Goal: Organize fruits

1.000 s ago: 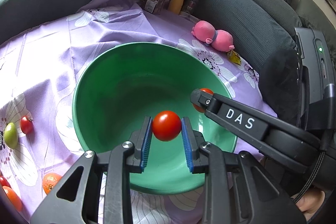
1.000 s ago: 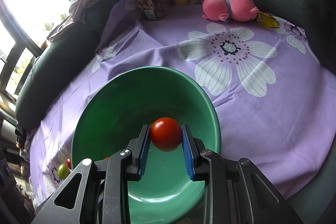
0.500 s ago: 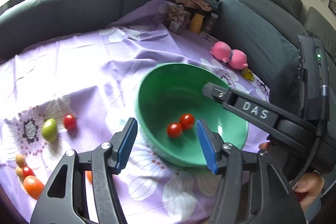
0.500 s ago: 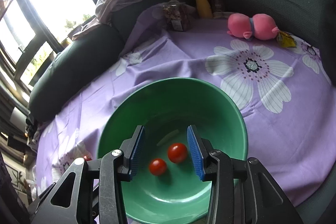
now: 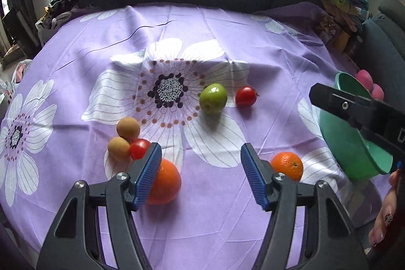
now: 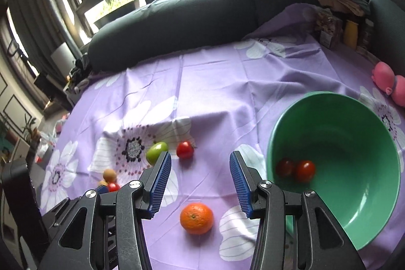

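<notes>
Left claw (image 5: 201,173): mine, jaws wide apart, holding nothing. It hangs low over the cloth (image 5: 202,24), aimed at the loose fruit so the next pick lies straight ahead.

Right claw (image 6: 200,185): mine, jaws wide apart, also holding nothing. It hangs just left of the bowl (image 6: 374,224), facing the same fruit.

Bowl: green, at the right of the cloth. It looks tipped, mouth toward the fruit, but I cannot tell whether that is real tilt or the lens. Serves as the collecting place, I judge.

Bowl contents: two tomatoes (image 6: 295,168), touching, low on the inner wall.

Loose fruit, on the cloth:
- Green fruit (image 5: 213,98), beside the dark centre of the big printed flower.
- Tomato (image 5: 245,96), just right of the green fruit, apart from it.
- Two tan fruits (image 5: 124,137), touching each other.
- Small tomato (image 5: 140,148), pressed against the tan pair and near my left finger (image 5: 149,176).
- Big orange (image 5: 164,181), partly hidden behind that finger.
- Small orange (image 6: 196,218), lying between my right fingers in the right view, nearest to the bowl.

Progress, as I judge it: early; two pieces in, seven out.

Next pick, as I judge it: the small orange for the right claw, being closest; the clustered trio for the left, one at a time, since they crowd together and may roll when nudged.

Other: pink toy (image 6: 387,82) beyond the bowl; not fruit, so left alone.
</notes>
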`<state>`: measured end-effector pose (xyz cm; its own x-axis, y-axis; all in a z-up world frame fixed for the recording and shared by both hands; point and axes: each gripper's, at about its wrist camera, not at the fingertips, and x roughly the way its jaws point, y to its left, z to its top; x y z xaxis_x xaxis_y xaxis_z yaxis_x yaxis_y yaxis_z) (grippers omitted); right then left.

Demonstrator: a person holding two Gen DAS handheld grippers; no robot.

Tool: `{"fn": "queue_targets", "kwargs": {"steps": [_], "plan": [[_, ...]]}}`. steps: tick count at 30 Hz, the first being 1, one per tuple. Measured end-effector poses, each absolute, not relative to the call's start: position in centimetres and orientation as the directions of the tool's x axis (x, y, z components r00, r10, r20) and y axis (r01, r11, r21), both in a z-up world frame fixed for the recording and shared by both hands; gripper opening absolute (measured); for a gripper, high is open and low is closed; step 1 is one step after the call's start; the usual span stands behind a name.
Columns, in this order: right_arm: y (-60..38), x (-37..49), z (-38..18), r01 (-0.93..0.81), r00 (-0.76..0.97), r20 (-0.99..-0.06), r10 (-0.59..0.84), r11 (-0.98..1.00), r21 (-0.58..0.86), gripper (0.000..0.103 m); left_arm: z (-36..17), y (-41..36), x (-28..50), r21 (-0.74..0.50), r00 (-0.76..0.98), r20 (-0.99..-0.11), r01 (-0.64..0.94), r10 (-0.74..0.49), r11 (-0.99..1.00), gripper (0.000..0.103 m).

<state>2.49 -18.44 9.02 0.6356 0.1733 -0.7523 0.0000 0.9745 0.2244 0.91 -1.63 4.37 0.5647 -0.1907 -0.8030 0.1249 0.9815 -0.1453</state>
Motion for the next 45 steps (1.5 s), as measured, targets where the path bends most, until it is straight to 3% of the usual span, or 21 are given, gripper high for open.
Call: {"fn": "queue_targets", "kwargs": {"steps": [9,21,29,45], "plan": [[-16.2,5.0,3.4,0.038,0.49,-0.87,0.056,0.996,0.085,0.049,3.6,-2.1,1.4,-0.073,0.586,-0.801,0.112,-0.126,0.991,0.065],[-16.1,5.9,1.3,0.061,0.493,-0.87,-0.006,0.998,0.027,0.049,2.2,-2.1,2.5,0.042,0.587,-0.809,0.09,-0.019,0.995,0.065],[-14.2,6.5,0.8,-0.022,0.466,-0.885,0.007,1.0,-0.004,0.08,1.4,-2.1,2.6,0.159,0.587,-0.805,0.069,0.088,0.985,0.066],[-14.2,6.3,0.7,-0.027,0.461,-0.887,-0.001,1.0,-0.015,0.084,1.2,-1.5,2.5,0.137,0.576,-0.814,0.061,0.077,0.989,0.071]]}}
